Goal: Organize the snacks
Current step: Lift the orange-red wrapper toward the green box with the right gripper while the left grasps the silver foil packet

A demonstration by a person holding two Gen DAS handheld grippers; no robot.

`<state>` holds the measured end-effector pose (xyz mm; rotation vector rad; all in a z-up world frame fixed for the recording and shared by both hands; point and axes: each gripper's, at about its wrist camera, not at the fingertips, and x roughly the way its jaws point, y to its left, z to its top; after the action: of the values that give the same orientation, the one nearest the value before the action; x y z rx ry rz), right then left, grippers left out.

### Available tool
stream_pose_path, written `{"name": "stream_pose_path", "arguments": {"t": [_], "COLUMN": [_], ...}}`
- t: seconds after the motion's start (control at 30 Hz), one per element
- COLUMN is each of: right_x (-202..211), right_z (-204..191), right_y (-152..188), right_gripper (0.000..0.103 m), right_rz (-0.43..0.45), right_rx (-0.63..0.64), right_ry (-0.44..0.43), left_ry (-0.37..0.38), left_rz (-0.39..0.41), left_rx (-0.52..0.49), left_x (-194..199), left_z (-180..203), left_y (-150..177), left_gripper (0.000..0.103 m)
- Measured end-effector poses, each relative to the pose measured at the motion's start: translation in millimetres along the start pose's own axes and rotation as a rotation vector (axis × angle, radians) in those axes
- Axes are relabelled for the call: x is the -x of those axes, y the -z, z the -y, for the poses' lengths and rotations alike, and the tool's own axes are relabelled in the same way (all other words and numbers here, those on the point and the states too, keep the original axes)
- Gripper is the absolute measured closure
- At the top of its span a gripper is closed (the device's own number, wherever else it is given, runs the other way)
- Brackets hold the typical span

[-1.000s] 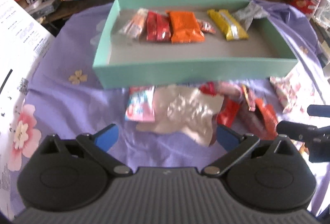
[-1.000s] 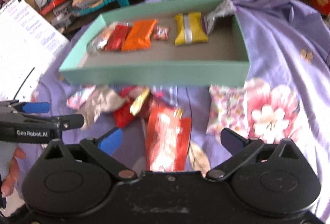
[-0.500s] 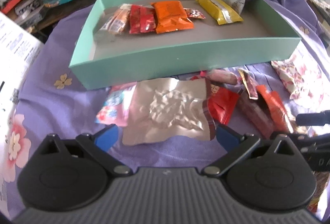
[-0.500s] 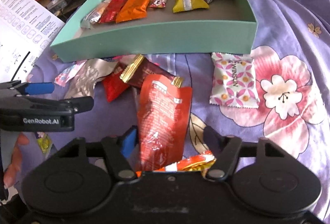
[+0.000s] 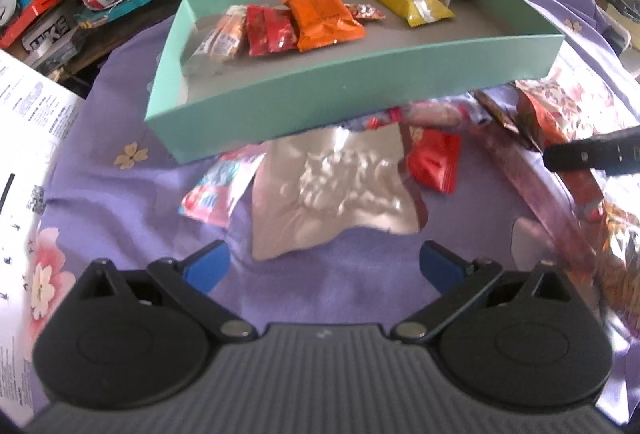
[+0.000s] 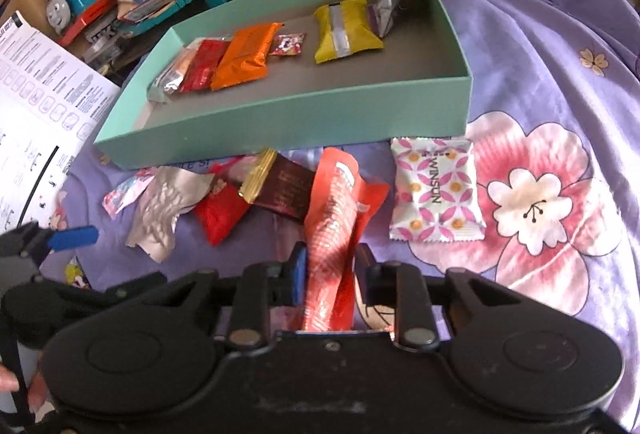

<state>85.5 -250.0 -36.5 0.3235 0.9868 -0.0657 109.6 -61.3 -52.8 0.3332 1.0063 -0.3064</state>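
Right edge of pink-and-blue snack packet (image 5: 216, 194) under silver pouch (image 5: 332, 194).

My right gripper (image 6: 329, 276), wide apart a second ago, is closing on the red packet (image 6: 334, 234), now buckled between my pads. My left gripper (image 5: 324, 268) has dropped nearer the silver pouch (image 5: 334, 190).

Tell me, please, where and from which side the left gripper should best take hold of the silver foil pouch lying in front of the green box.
Probably the near lower corner of the silver foil pouch, approached from above and the near side. It lies flat and wide; that corner tapers toward the open left gripper, clear of the pink packet and red packet.
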Motion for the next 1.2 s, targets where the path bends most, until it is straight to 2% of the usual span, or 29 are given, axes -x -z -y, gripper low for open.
{"name": "stream_pose_path", "arguments": {"t": [0.17,0.37,0.5,0.7,0.77,0.8,0.83,0.9,1.0,1.2], "right_x": [-7,-10,-16,-29,-30,-30,-30,-26,-16,0], "right_z": [-6,-8,-9,-3,-5,-6,-7,-5,-4,-5], "right_y": [-2,-8,-13,-16,-17,-16,-16,-16,-13,-7], "right_gripper": [0.078,0.078,0.075,0.071,0.075,0.079,0.087,0.088,0.088,0.088], "right_rz": [-0.017,-0.019,-0.023,-0.038,-0.023,-0.018,-0.015,-0.012,0.005,0.024], "right_rx": [0.015,0.018,0.01,-0.011,0.002,0.013,0.017,0.006,0.0,0.001], "right_ry": [0.002,0.021,0.044,0.085,0.097,0.107,0.112,0.104,0.093,0.076], "left_ry": [-0.064,-0.028,0.03,0.052,0.046,0.03,0.027,0.015,0.064,0.159], "left_rz": [0.017,0.068,0.043,0.036,0.04,0.045,0.053,0.062,0.061,0.026], "left_rx": [-0.009,-0.074,-0.055,-0.015,-0.013,-0.022,-0.032,-0.045,0.021,0.196], "left_x": [-13,-20,-32,-45,-46,-45,-42,-35,-22,-5], "left_z": [-6,2,3,-6,-5,-4,-2,0,-11,-42], "left_y": [-4,-21,-31,-43,-45,-44,-44,-43,-43,-42], "left_gripper": [0.001,0.008,0.041,0.041,0.047,0.056,0.06,0.064,0.073,0.075]}}
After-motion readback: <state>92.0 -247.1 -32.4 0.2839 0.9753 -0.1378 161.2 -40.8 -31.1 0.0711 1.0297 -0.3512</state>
